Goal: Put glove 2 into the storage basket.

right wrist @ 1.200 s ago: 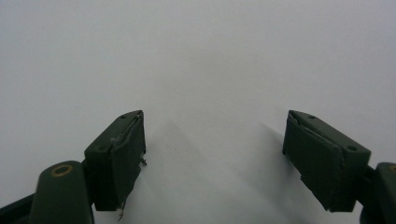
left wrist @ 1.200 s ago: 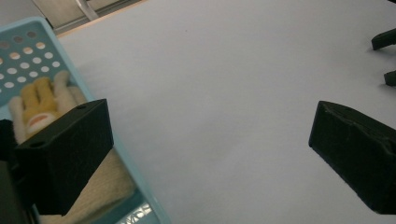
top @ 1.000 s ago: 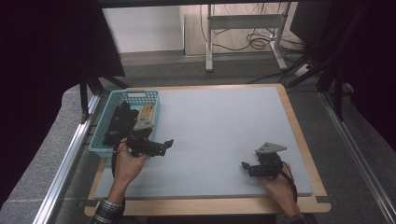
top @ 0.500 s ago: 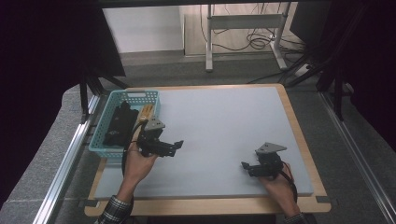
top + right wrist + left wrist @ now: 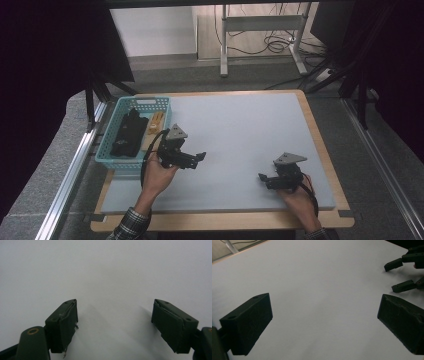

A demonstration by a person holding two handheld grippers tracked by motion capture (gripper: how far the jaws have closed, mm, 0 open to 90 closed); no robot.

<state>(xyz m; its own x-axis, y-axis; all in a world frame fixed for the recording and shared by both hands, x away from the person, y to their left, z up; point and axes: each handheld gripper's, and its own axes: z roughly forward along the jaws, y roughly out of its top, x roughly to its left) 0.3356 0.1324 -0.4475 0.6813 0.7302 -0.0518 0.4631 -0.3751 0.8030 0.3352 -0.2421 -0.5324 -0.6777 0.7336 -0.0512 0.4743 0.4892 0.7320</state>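
My left gripper (image 5: 199, 159) hovers over the pale mat (image 5: 240, 125) just right of a blue basket (image 5: 131, 103). Its jaws point right and stand wide open, with nothing between them in the left gripper view (image 5: 323, 305). My right gripper (image 5: 263, 181) rests low near the mat's front right, jaws pointing left, open and empty in its own view (image 5: 115, 305). The right gripper's two jaw tips (image 5: 400, 273) appear far off at the top right of the left gripper view.
The blue basket at the mat's left edge holds a black object (image 5: 127, 132) and a tan wooden-looking piece (image 5: 155, 123). The mat lies on a wooden board (image 5: 320, 135). Metal rails (image 5: 70, 170) run along both sides of the table.
My left gripper has moved right and slightly away from the basket's front corner, out over the mat. The right gripper has stayed put.
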